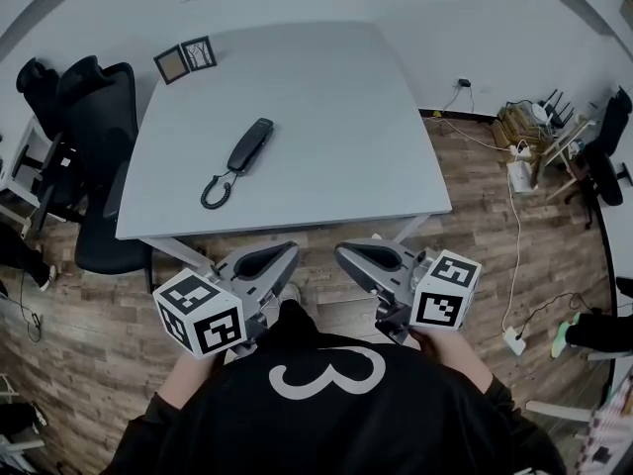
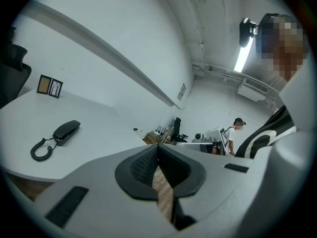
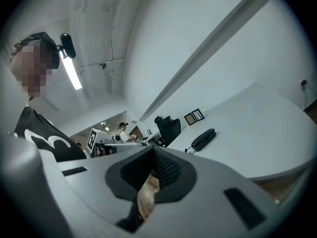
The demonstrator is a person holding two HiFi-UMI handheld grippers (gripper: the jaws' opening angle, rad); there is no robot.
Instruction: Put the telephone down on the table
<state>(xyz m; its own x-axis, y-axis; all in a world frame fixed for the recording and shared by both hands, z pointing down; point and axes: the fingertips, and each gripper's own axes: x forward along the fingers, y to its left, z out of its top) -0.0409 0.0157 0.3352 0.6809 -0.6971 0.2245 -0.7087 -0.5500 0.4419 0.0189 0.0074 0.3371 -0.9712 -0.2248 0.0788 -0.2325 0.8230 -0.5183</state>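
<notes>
Near our chest, our left gripper (image 1: 285, 253) and right gripper (image 1: 343, 252) are pressed together and empty, while the black corded telephone handset (image 1: 249, 145) already lies on the pale grey table (image 1: 346, 117), so we judge the task done.

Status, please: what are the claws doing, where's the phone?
Left gripper, right gripper: shut, empty. Black corded telephone handset lies on pale grey table. No obstruction.
</notes>
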